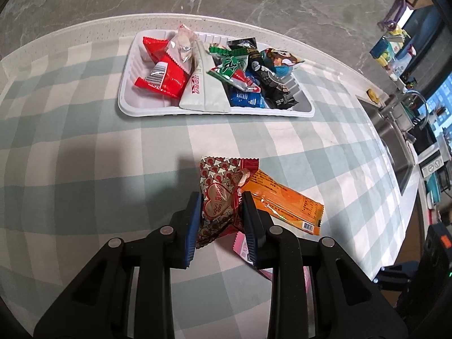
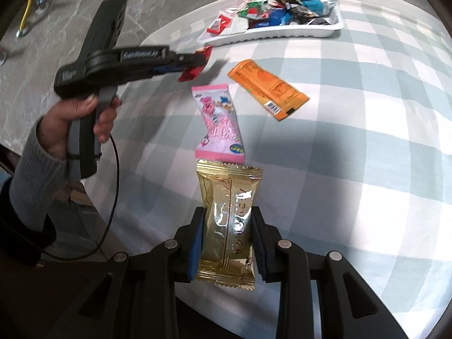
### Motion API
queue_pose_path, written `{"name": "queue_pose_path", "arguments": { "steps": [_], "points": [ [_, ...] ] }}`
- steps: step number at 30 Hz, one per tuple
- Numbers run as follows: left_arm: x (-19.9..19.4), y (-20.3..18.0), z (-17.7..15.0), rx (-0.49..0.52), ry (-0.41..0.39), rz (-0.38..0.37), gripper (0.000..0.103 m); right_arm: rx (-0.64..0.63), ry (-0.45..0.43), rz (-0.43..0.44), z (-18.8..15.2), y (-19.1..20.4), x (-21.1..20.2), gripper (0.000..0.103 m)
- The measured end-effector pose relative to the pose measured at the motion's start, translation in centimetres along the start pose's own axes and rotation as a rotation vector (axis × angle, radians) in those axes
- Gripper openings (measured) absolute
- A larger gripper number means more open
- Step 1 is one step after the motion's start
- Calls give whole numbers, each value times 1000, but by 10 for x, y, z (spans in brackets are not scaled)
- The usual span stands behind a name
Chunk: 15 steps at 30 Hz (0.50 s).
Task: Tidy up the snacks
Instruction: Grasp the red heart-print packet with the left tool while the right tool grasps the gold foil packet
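My left gripper (image 1: 221, 206) is shut on a red heart-patterned snack packet (image 1: 219, 197) and holds it above the checked tablecloth; the right wrist view shows that gripper (image 2: 197, 62) with the red packet (image 2: 195, 67) in the air. My right gripper (image 2: 227, 223) is shut on a gold snack packet (image 2: 228, 220). An orange packet (image 1: 285, 202) (image 2: 267, 89) and a pink packet (image 2: 219, 124) lie on the cloth. A white tray (image 1: 130, 79) (image 2: 271, 32) at the far side holds several snack packets.
The table has a green-and-white checked cloth (image 1: 84, 141) with a grey marble floor beyond. A steel sink (image 1: 395, 141) and cluttered counter lie at the right. The person's hand (image 2: 82, 118) and cable are at the left in the right wrist view.
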<state>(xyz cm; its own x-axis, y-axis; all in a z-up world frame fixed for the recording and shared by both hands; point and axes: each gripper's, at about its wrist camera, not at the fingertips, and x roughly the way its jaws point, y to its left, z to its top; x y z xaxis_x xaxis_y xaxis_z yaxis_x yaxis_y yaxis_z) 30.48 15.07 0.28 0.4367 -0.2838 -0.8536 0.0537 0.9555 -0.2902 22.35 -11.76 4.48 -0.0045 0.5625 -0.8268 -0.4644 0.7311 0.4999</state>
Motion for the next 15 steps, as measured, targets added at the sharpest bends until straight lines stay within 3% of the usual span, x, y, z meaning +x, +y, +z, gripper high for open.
{"name": "queue_pose_path", "arguments": {
  "steps": [15],
  "points": [
    [-23,-11,3,76,-41,9,26,77,-103,13,39,-15,-28,34]
  ]
}}
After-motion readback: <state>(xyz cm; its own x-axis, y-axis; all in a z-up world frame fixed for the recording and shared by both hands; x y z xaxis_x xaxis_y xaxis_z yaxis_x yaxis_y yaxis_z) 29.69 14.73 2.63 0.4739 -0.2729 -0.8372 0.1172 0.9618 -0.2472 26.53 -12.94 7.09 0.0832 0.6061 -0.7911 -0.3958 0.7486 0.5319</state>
